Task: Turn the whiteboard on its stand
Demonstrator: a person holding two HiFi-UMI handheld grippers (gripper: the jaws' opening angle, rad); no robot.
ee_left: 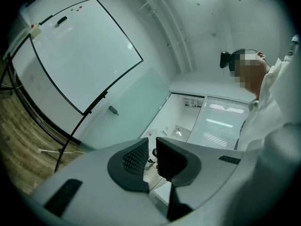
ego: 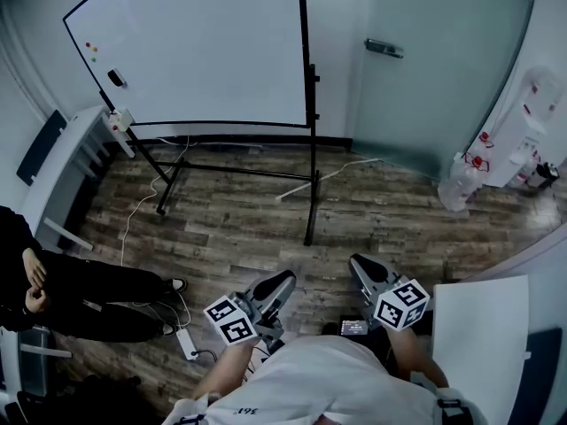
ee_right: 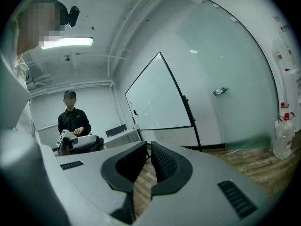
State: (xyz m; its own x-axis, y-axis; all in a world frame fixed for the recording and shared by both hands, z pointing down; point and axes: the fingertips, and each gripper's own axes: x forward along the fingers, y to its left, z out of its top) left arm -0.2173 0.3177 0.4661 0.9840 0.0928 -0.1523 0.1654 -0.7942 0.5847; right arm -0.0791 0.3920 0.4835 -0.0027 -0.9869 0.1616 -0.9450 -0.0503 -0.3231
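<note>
The whiteboard point(ego: 204, 51) stands on a black wheeled stand point(ego: 310, 175) at the far side of the wood floor, a marker and an eraser on its left part. It also shows in the left gripper view as the whiteboard point(ee_left: 75, 51), tilted, and in the right gripper view as the whiteboard point(ee_right: 157, 100), farther off. My left gripper point(ego: 285, 280) and right gripper point(ego: 356, 262) are held close to my body, well short of the board. Both the left gripper point(ee_left: 149, 142) and the right gripper point(ee_right: 146, 145) have their jaws together with nothing between them.
A seated person point(ego: 80, 290) is at the left beside a white desk point(ego: 75, 162). A power strip point(ego: 188, 343) and cables lie on the floor near my feet. A glass door point(ego: 384, 48) is right of the board, with water bottles point(ego: 461, 180) beyond it and a white table point(ego: 483, 343) at my right.
</note>
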